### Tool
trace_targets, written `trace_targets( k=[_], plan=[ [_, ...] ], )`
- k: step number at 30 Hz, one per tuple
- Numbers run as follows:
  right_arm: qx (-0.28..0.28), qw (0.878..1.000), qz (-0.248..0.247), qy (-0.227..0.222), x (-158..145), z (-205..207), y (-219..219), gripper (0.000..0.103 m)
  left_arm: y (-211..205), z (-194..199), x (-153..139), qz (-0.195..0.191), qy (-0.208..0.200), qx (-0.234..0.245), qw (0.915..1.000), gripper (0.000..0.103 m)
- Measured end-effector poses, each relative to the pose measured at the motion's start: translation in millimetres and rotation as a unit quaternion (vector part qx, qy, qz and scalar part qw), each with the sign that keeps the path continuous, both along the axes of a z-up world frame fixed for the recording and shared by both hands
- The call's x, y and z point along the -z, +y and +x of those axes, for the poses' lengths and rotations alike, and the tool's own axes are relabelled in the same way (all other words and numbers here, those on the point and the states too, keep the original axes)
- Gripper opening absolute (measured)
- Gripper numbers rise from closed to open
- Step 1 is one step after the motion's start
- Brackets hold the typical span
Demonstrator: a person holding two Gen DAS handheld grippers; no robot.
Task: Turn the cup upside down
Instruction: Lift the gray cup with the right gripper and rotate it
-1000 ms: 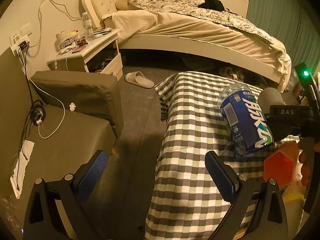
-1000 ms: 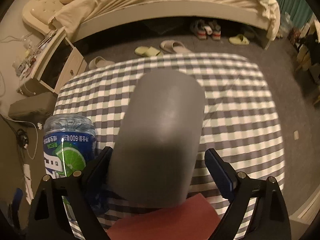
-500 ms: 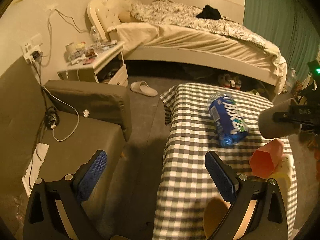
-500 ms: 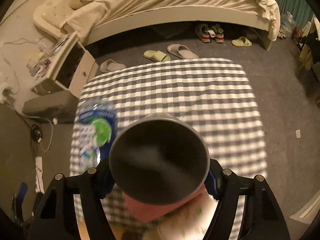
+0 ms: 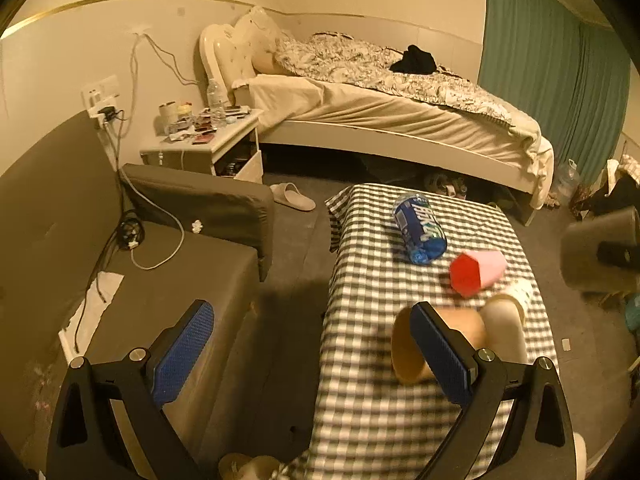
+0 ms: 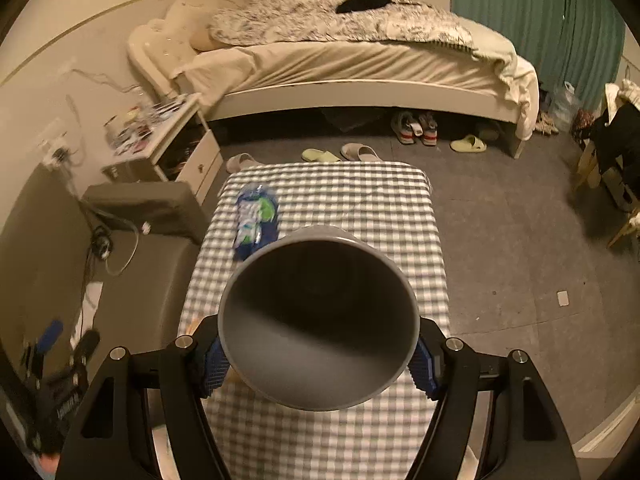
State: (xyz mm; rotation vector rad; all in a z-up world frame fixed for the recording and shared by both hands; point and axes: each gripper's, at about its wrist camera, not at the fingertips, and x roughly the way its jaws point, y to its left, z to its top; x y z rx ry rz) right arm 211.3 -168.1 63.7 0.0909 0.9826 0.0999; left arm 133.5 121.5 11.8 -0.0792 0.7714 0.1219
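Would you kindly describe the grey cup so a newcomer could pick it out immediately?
Find the checked table before the bed. Above it, the right gripper clamps the grey cup, mouth toward the camera. Unlike the red-and-pink cup and tan cup lying there, it is plain dark grey and airborne.

cup (image 6: 319, 320): plain grey, dark inside
worktop (image 5: 376, 280) cloth: grey/white check
bottle (image 5: 419, 229), on worktop: blue label w/ white lettering, green patch
faceted cup (image 5: 476, 272), beside bottle: red base, pink side
paper cup (image 5: 416, 344), nearer than bottle: tan
hand-held gripper pads (image 5: 438, 354): blue, black frame
curtain (image 5: 552, 80), beyond worktop: teal
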Motion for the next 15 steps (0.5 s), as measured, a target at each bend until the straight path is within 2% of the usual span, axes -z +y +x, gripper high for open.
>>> trace_targets(
  k=[4,7,11,15],
  plan=[
    [-0.009,1.0,-0.026,-0.011,7,-60,7,0.071,1,-34,4,-0.003,0.005,-0.006,1.0,0.101],
    [-0.021,0.999,-0.029,0.004,27,-100,10,0.071,2,-56,9,-0.001,0.007,-0.012,0.9999,0.101],
    [-0.045,0.997,-0.04,0.044,66,-149,20,0.071,-1,-86,22,0.004,0.009,-0.026,0.9996,0.101],
    [-0.064,0.992,-0.039,0.098,106,-175,27,0.071,-6,-102,42,0.005,0.023,-0.028,0.9993,0.101]
  ],
)
